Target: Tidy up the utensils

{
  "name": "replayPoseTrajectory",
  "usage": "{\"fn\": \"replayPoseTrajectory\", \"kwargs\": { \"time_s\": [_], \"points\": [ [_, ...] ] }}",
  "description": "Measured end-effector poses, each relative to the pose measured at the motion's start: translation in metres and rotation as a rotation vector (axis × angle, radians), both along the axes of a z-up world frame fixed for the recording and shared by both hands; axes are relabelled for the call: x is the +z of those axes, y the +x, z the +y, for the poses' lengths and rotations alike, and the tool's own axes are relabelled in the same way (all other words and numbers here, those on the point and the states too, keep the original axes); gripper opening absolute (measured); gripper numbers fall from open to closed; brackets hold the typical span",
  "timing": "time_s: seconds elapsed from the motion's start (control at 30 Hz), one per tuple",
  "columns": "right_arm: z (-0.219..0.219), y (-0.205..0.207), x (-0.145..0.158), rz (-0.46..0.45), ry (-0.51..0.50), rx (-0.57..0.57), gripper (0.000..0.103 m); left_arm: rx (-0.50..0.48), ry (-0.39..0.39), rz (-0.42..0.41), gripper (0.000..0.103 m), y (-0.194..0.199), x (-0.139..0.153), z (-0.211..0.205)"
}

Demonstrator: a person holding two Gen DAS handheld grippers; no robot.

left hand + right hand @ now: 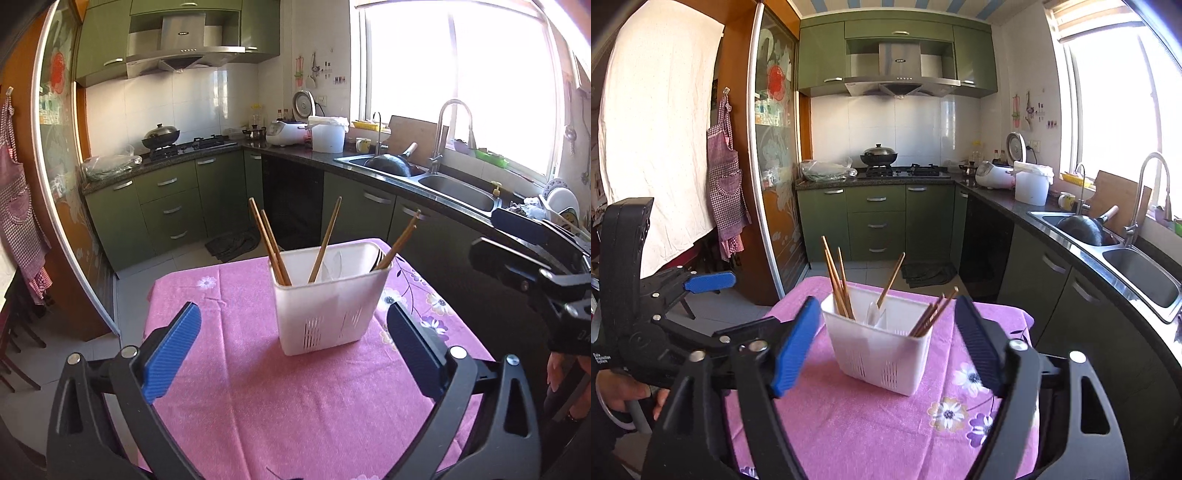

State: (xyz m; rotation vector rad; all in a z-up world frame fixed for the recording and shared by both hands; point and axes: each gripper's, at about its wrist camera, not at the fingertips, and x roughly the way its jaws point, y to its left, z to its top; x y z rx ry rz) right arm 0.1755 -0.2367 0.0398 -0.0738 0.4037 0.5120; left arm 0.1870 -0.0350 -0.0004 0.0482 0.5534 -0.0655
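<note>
Chopsticks point(275, 245) are all standing in the white holder point(328, 306), which sits mid-table toward the far right edge of the pink cloth point(236, 387). Sticks lean tips-up: one bunch at the holder's left end tilting left, one single in the middle, a bunch at the right end point(934, 312) tilting right. A white spoon point(873, 314) is in the mid section. Holder's long axis runs roughly left-right. Left gripper point(293, 350) is wide, nothing between the jaws; right gripper point(886, 343) is also wide and empty. Looks like sorting's near done. Next prob. calls for regrouping the stray single stick, pinching it near the top.
</note>
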Motion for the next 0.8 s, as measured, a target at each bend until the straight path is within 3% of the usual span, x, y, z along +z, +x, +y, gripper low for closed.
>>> {"fn": "replayPoseTrajectory", "kwargs": {
  "time_s": [0.07, 0.3, 0.53, 0.7, 0.8],
  "points": [
    [-0.008, -0.023, -0.015, -0.005, 0.003, -0.009, 0.098, 0.019, 0.007, -0.019, 0.096, -0.024, -0.007, 0.000],
    [-0.033, -0.095, -0.046, -0.028, 0.032, -0.072, 0.098, 0.096, -0.016, -0.051, 0.096, -0.093, -0.019, 0.006],
    [-0.055, -0.149, -0.036, -0.073, 0.066, -0.086, 0.098, 0.167, 0.017, -0.093, 0.096, -0.146, -0.013, 0.010],
    [-0.063, -0.174, -0.023, -0.099, 0.082, -0.106, 0.098, 0.180, -0.054, -0.112, 0.096, -0.166, -0.003, 0.019],
    [-0.062, -0.178, -0.018, -0.110, 0.069, -0.105, 0.098, 0.190, -0.055, -0.119, 0.096, -0.175, 0.000, 0.020]
  ]
}}
